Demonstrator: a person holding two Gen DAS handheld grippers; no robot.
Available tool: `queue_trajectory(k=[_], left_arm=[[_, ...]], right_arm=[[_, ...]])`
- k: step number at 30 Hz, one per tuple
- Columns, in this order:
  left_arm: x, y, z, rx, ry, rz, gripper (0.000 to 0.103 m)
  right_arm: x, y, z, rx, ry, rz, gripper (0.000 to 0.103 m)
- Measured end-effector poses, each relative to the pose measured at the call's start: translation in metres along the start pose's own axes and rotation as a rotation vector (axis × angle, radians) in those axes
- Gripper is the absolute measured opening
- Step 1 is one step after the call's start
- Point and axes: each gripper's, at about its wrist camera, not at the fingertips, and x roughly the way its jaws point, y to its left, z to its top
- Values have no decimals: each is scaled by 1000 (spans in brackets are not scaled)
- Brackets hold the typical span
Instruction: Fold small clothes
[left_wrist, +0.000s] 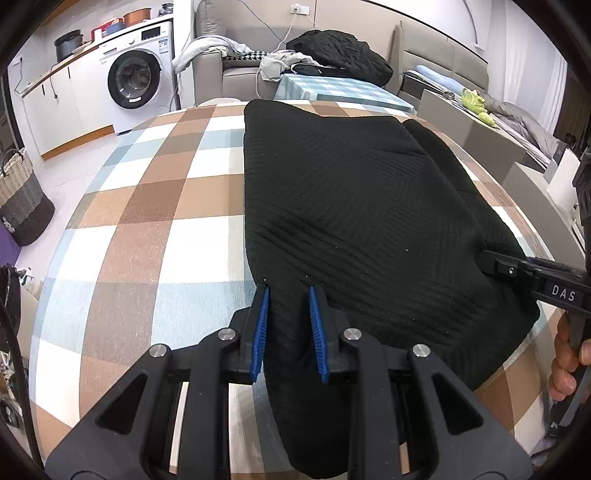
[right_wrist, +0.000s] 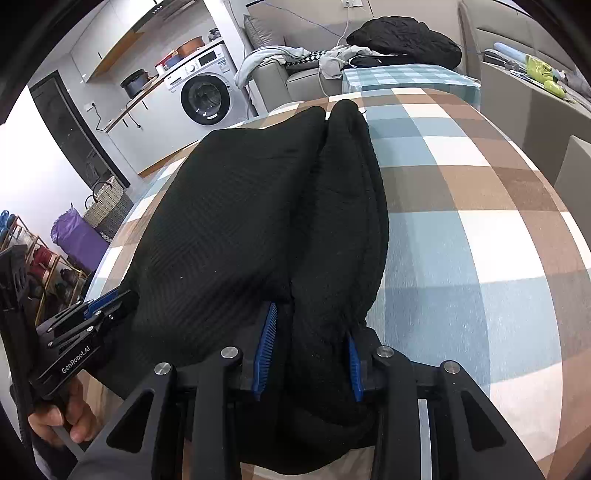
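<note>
A black ribbed knit garment (left_wrist: 351, 203) lies lengthwise on the checked tablecloth (left_wrist: 147, 221), with one thick fold along its right side (right_wrist: 354, 206). My left gripper (left_wrist: 289, 291) is shut on the garment's near left corner, and black cloth fills the gap between its blue pads. In the right wrist view the left gripper (right_wrist: 122, 299) shows at the cloth's left edge. My right gripper (right_wrist: 311, 321) is shut on the bunched near right end of the garment. From the left wrist view the right gripper (left_wrist: 487, 258) bites the cloth's right edge.
A hand (left_wrist: 565, 362) holds the right gripper's handle. Beyond the table stand a smaller table with a blue checked cloth (left_wrist: 340, 90), a black clothes pile (left_wrist: 340, 51) and a sofa. A washing machine (left_wrist: 136, 77) and a woven basket (left_wrist: 22, 199) are at the left.
</note>
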Motion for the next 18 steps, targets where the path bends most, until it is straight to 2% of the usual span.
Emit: queue_trajectory(k=[6,9,11,12,13,15,17,18], left_arm=[[0,-1,-5,19,-18,13,19],[-4,0,-7,16,-16,18,20],[-11,0,-9,19,-21,18,24],[-16,0,-11,24,-29,19,25],[-21,-1,-14,30,-36,15,30],[-35,-3,-21,36,-67,7,45],[-51,-5,-28,36,-103,11,72],[-61,-6,-31,34,-127,13,76]], right_arm=[[-5,-5,-6,-1,-3,22,35],[-11,-5,-7,-21,-14,24,44],[-21,-6,-9,-42,-34,20,46],[-24,-6,-9,-47,-39,19,50],[-29,-6,-10,-53,-46,15,53],[-43,-6,-14,-67,-75,20,70],[-60,-4,-20,-94,-118,14,79],[-71,-2,-24,-117,-137,6,86]])
